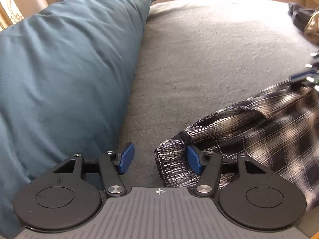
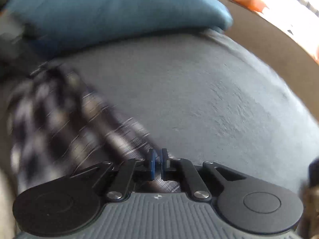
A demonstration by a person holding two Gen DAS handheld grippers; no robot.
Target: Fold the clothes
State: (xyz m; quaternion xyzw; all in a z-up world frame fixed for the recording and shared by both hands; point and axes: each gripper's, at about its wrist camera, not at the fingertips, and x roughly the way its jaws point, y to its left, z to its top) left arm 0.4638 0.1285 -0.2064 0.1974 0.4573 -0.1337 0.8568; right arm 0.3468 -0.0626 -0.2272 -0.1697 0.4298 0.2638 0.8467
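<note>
A grey bed [image 1: 209,59] filled both views, a teal pillow [image 1: 65,69] at upper left. A plaid garment [image 1: 249,135] was spread at lower right of the left view. The left tongs [image 1: 159,159] were held open, cloth against one pad; the right tongs [image 2: 157,164] were clamped on the garment.

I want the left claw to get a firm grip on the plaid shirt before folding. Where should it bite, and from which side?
Grip the plaid shirt at the bunched hemmed corner by the left claw. Its right pad already touches that corner, so shift slightly right and close. The corner stands raised off the grey blanket, probably giving the pads something thick to pinch.
</note>
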